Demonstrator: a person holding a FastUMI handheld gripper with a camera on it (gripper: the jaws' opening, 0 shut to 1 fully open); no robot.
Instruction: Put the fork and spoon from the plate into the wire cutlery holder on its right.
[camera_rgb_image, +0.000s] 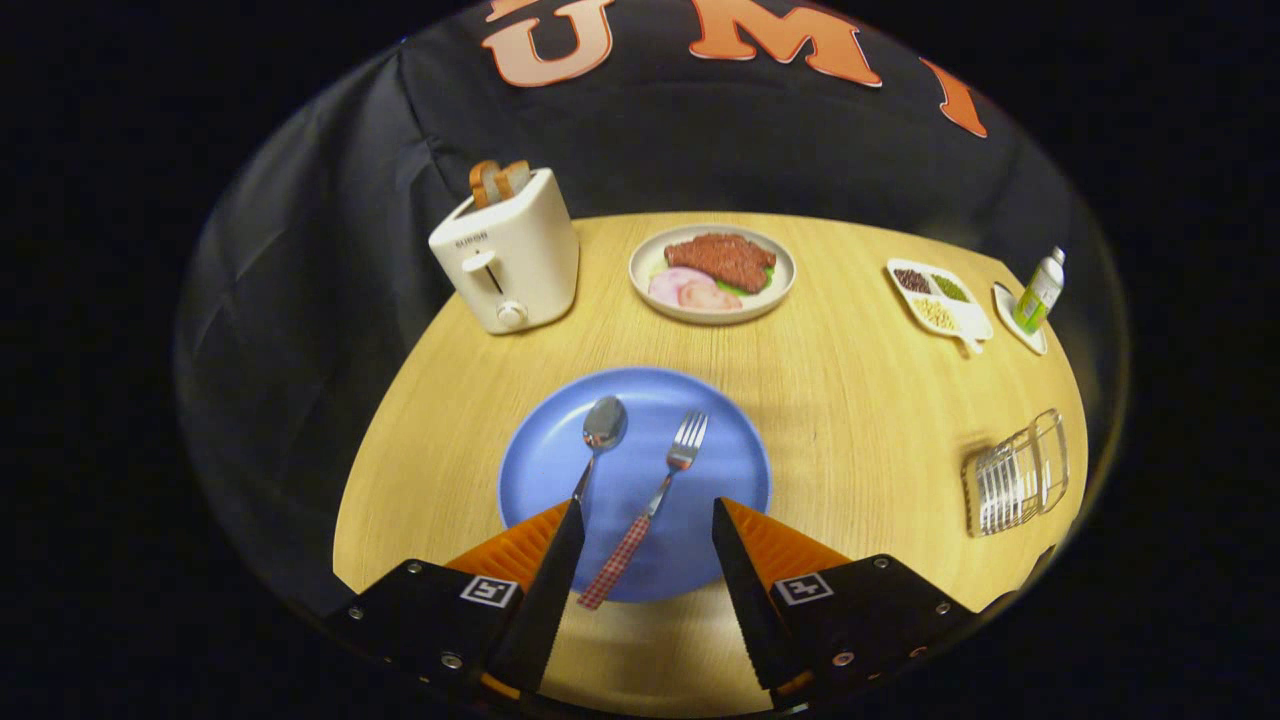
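Gripper (645, 520) is held wide open over the near rim of the round blue plate (720, 470); nothing is gripped. The metal fork with checked red handle (648, 510) lies between the fingers, the silver metal spoon (600, 430) beside the left finger. The wire cutlery holder (1015, 475) is set well right on the light wooden table (860, 400).

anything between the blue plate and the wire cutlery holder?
Nothing: bare wooden table between round blue plate and wire cutlery holder, per gripper view. Open tool straddles the fork's checked handle.
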